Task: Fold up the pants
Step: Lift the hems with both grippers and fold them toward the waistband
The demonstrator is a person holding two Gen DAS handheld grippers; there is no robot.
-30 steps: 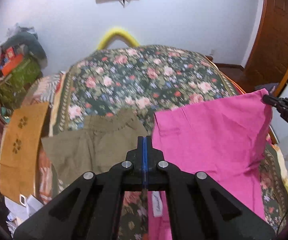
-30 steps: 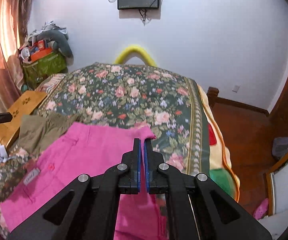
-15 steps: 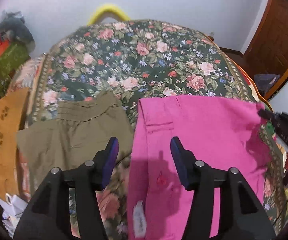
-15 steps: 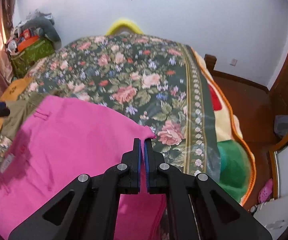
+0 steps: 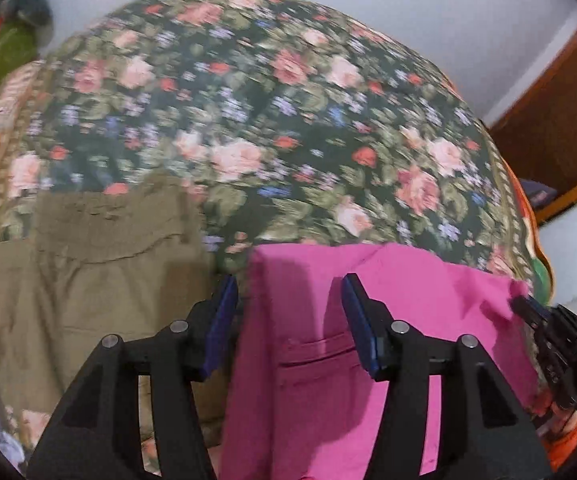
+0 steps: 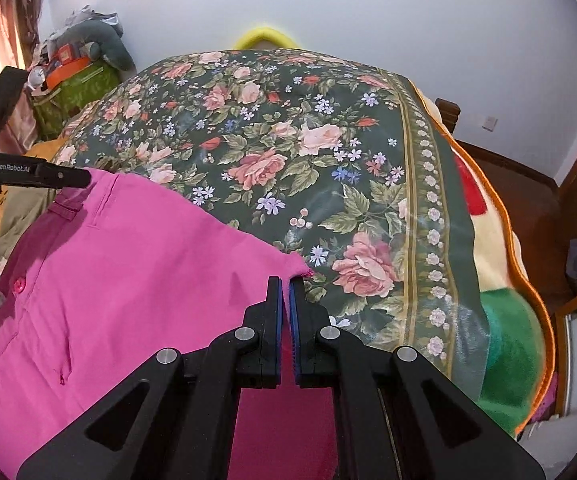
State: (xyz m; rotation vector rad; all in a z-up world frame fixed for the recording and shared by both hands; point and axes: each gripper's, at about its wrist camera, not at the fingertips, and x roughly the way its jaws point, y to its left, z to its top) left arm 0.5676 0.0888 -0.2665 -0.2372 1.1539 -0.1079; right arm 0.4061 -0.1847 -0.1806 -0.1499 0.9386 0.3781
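Both hand-held grippers have dropped lower over the bed since a second ago, and the left one let go of the pink pants.

Two pairs of pants on the floral bedspread [image 6: 328,128]: pink pants [image 5: 316,360] and an olive pair [image 5: 88,280] lying beside them. Left hand-held gripper [image 5: 288,312] is apart and closing, pink fabric under it but not pinched. Right hand-held gripper [image 6: 284,304] is clamped on the pink corner.

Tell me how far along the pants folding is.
Early. The bright pink cotton pants lie spread on the floral bedspread, no fold visible. The right gripper is shut on one corner; the left gripper straddles the other edge, jaws closing, not gripping. The olive-brown pants lie untouched.
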